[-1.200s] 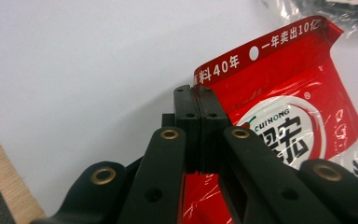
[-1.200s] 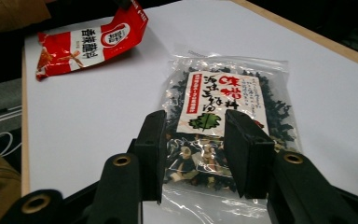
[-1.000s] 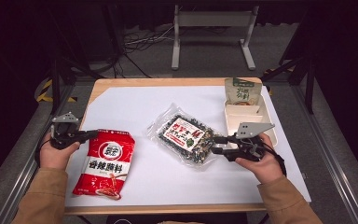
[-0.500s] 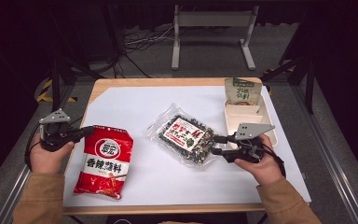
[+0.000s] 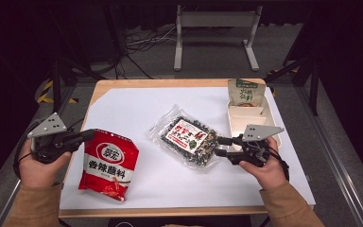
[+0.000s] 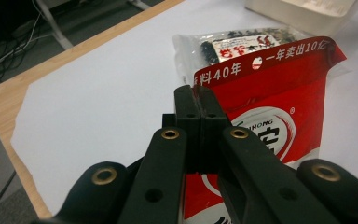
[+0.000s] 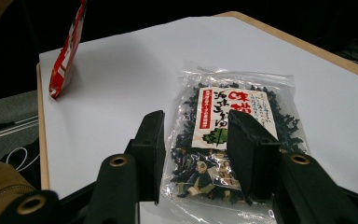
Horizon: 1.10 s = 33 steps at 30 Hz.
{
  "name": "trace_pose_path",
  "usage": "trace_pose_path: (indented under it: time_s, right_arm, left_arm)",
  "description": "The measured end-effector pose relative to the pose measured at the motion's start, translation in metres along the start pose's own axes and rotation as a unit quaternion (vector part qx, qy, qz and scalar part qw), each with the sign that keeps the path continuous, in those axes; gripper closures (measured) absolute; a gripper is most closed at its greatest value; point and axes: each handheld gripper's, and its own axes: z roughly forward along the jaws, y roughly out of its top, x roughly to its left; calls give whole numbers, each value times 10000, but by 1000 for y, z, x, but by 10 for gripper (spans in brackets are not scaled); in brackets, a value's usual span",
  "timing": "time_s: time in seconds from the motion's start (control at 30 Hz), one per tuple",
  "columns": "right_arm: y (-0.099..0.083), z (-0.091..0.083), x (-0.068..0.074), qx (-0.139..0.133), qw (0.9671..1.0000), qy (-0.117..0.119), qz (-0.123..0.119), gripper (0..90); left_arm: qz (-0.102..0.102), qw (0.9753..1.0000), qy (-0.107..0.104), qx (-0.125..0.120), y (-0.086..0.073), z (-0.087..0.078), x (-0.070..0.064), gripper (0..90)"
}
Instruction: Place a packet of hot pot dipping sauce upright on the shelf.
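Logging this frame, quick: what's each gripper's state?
Left gripper: closed, holding nothing, beside the red packet.
Right gripper: open, jaws either side of the seaweed bag's edge.

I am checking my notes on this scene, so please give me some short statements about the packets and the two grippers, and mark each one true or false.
1. The left gripper has its jaws closed together. True.
2. The red plastic snack packet lies in the tray. False: it lies on the white sheet.
3. The right gripper is open at the edge of the clear seaweed packet. True.
4. The cream plastic tray is at the table's left side. False: it is at the right.
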Motion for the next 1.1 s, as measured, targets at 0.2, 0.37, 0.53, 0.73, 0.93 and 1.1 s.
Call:
trace_pose_path:
  time_s: [0.2, 0.37, 0.53, 0.73, 0.93, 1.1]
  right_arm:
    - [0, -1, 1, -68, 10000, 32, 32, 562]
    - [0, -1, 1, -104, 9999, 33, 51, 560]
    - [-1, -3, 0, -207, 9996, 129, 143, 526]
    - [-1, -4, -3, -330, 9993, 57, 147, 522]
    - [5, 4, 3, -356, 9993, 108, -5, 493]
    - [10, 9, 9, -433, 9988, 184, -152, 451]
  left_arm:
    - [40, 9996, -174, -233, 5, -3, -6, 900]
    - [182, 9978, -433, -463, 10, -7, -14, 900]
    - [425, 9944, -692, -669, 23, -12, -28, 900]
    - [660, 9914, -714, -871, 44, -10, -40, 900]
    - [714, 9891, -922, -903, 54, 4, -48, 900]
    - [824, 9843, -1217, -978, 62, 13, -61, 900]
